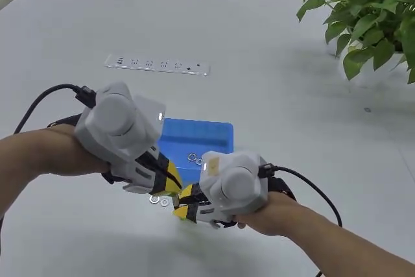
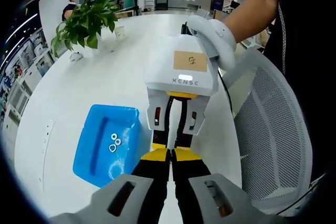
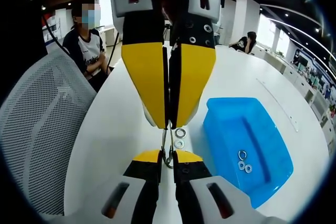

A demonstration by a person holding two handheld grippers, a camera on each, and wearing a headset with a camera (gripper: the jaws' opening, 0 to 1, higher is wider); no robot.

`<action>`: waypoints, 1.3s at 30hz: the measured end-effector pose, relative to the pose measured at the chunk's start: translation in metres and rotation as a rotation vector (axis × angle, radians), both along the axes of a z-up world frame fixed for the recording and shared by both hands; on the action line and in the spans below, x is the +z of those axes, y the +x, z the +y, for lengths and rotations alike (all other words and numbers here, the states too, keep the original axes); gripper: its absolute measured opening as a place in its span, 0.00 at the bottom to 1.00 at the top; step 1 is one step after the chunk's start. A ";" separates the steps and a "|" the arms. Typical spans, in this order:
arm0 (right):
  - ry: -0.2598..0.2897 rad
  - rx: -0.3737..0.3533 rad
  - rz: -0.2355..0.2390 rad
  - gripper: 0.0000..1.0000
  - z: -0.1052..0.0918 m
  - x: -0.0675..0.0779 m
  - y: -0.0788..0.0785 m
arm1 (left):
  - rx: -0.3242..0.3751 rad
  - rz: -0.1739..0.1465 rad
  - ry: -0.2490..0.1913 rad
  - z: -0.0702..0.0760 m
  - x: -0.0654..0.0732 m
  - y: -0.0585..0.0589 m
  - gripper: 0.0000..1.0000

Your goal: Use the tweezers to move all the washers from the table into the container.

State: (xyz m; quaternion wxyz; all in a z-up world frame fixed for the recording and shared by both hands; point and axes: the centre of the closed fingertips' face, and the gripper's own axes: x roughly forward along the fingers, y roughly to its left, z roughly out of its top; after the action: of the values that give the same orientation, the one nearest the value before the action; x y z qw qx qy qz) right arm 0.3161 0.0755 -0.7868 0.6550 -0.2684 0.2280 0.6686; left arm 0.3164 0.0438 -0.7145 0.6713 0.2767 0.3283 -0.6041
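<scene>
Left gripper view: I read "XENSE" on my right gripper (image 2: 170, 145). It and my left gripper (image 3: 169, 123) both pinch the thin metal tweezers (image 3: 166, 142). Two silver ring washers (image 3: 180, 137) lie on the white table (image 3: 121, 129) at one o'clock of the tweezers. At three o'clock, the blue plastic container (image 3: 262, 129) holds three more.

Left tongs (image 2: 171, 157) come up from the bottom middle, yellow tips squeezed together, pretty much tip to tip with the right tongs (image 2: 172, 142) at centre frame. Blue tub (image 2: 89, 150) sits lower left on the white worktop (image 2: 121, 77), three washers (image 2: 114, 142) inside. Potted plant (image 2: 84, 19) upper left, mesh chair (image 2: 273, 129) on the right.
</scene>
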 end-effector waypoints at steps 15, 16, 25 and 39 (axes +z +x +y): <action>-0.003 0.003 -0.012 0.10 -0.002 0.007 0.001 | 0.003 -0.006 -0.005 0.000 0.007 0.000 0.05; -0.001 0.003 -0.015 0.10 -0.002 0.008 0.001 | 0.004 -0.008 -0.007 0.000 0.008 0.000 0.05; 0.007 0.005 -0.038 0.10 -0.001 0.020 0.004 | 0.004 -0.020 -0.018 0.000 0.020 0.001 0.05; 0.018 0.014 -0.072 0.10 0.001 0.042 0.011 | 0.002 -0.046 -0.035 0.002 0.042 0.007 0.05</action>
State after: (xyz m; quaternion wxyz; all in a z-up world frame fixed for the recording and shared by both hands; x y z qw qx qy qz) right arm 0.3274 0.0762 -0.7451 0.6604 -0.2881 0.1966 0.6650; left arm 0.3235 0.0462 -0.6728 0.6842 0.2785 0.3024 -0.6024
